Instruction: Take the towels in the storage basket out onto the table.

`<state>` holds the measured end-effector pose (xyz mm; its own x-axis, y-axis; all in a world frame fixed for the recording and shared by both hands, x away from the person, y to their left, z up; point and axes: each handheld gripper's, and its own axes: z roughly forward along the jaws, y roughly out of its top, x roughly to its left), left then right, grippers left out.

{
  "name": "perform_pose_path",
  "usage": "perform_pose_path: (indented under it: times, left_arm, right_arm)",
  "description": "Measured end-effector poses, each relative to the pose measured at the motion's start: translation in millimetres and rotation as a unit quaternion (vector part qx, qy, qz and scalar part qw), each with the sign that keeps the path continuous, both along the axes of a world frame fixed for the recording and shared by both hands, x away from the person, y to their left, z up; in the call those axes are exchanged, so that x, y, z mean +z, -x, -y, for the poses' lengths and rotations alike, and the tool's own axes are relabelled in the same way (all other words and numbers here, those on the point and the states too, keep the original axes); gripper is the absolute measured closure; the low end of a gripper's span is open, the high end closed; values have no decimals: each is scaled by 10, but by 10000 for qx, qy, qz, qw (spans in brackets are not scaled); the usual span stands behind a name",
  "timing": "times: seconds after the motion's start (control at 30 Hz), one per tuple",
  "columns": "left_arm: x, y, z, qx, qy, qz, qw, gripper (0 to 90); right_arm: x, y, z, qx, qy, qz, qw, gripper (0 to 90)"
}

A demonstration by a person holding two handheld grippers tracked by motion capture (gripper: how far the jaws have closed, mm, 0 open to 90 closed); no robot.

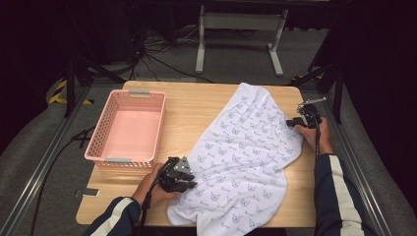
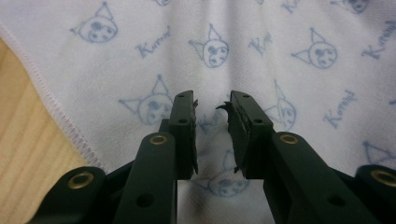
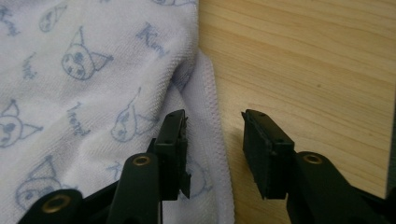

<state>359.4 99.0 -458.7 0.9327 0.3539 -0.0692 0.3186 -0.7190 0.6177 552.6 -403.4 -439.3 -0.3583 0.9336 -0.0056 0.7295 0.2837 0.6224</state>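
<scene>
The towel (image 1: 246, 157) is white cloth with a fine looped, slightly fuzzy weave, matt, printed in pale blue, and its hem near the table's right edge is a ribbed stitched band. The table (image 1: 196, 105) is light wood with visible grain and a smooth, faintly satin finish. The basket (image 1: 127, 129) by the left edge is pink perforated plastic, mildly glossy. Both grippers, the left gripper (image 2: 212, 105) and the right gripper (image 3: 214, 116), look like matt black plastic with brass-coloured metal rivets.
</scene>
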Motion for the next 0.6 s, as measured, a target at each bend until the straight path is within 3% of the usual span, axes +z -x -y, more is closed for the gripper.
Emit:
perform_pose_path:
  times: [0.07,0.17,0.23,0.43,0.53,0.6]
  left_arm:
    - [5,36,-17,-53,-10,-46,10000,725]
    - [10,101,-31,-155,-1,-220,9996,725]
    - [16,146,-45,-288,-24,-341,9990,736]
    - [10,282,-37,-411,30,-519,9978,765]
    - [28,346,-10,-482,-122,-395,9980,766]
    - [38,353,15,-381,-149,-189,9990,696]
  right_arm:
    - [-5,-12,5,44,-79,-52,9999,614]
    - [0,-27,-28,219,-8,-49,9997,677]
    - [3,-46,-43,291,-101,-132,9994,724]
    - [30,-73,-135,424,89,-207,9988,829]
    - [34,-106,-220,391,179,-99,9990,839]
    - [62,-118,-270,377,195,-15,9991,840]
